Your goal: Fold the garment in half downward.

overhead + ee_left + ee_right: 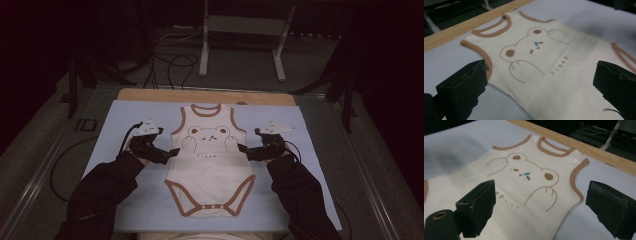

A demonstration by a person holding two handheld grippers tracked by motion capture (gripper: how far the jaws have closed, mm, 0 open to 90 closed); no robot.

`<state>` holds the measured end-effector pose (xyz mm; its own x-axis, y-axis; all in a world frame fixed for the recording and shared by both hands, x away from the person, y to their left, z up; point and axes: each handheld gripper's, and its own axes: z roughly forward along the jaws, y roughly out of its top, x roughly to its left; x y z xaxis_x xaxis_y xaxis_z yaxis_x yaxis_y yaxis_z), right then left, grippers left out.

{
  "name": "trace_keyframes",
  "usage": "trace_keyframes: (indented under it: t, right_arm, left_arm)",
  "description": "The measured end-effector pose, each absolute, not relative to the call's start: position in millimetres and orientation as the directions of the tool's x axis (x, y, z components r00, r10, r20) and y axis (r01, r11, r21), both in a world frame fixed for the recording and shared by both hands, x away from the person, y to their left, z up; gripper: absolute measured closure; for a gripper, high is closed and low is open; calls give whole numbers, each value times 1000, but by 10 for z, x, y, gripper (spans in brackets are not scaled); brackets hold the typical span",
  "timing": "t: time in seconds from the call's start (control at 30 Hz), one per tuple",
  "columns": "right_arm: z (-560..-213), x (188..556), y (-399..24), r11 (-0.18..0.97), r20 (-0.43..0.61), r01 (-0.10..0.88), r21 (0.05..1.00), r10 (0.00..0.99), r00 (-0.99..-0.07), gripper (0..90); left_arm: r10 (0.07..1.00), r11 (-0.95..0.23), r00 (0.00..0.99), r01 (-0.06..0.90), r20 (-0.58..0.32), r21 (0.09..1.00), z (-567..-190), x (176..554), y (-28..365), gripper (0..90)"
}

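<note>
A cream baby bodysuit (pixel 210 165) lies flat at the middle of the pale blue mat (pixel 120 130), long axis running from near edge to far edge, neckline toward the far wooden edge (pixel 150 95) and snap crotch toward the near edge. The left gripper (pixel 172 152) and right gripper (pixel 241 148) flank its side seams, jaws spread wide (nothing held). The printed word is cut off behind a jaw in the right gripper view.

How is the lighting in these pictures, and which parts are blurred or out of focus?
High view: the room around is very dark; the light falls on the table and bodysuit, dim but readable. Left gripper view: the bodysuit print is fairly sharp, the close black jaws soft. Right gripper view: the bodysuit is likewise clear, the far background dark and blurred.
</note>
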<state>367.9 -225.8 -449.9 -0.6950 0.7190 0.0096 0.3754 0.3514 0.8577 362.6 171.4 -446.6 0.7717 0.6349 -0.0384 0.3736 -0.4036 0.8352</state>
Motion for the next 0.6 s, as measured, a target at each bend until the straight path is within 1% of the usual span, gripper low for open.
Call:
trace_keyframes:
  t: [0.07,0.17,0.27,0.33,0.47,0.53,0.57,0.6]
  right_arm:
    - [-4499,3679,-2258,351,10,375,858,719,-695,96]
    - [-4564,3713,-2281,345,21,384,856,720,-693,96]
    - [-4640,3746,-2285,346,23,396,850,728,-686,95]
    - [-4691,3763,-2282,355,19,406,842,734,-679,95]
    - [-4796,3806,-2287,364,33,440,821,738,-673,96]
    - [-4823,3818,-2294,360,43,446,819,738,-674,107]
    - [-4875,3840,-2305,365,48,463,808,742,-669,133]
    - [-4894,3849,-2308,364,53,466,806,741,-669,137]
  left_arm:
    - [636,-407,770,380,-41,831,-4480,3641,1704,0]
    - [627,-394,776,394,-70,830,-4540,3690,1694,0]
    - [625,-405,778,399,-70,823,-4594,3720,1694,1]
    - [615,-414,787,385,-59,825,-4639,3731,1691,2]
    - [615,-425,786,396,-61,814,-4710,3765,1691,3]
    - [617,-424,784,403,-67,811,-4749,3774,1684,21]
    - [614,-432,787,403,-64,807,-4777,3782,1678,29]
    - [614,-432,786,406,-67,805,-4795,3787,1672,31]
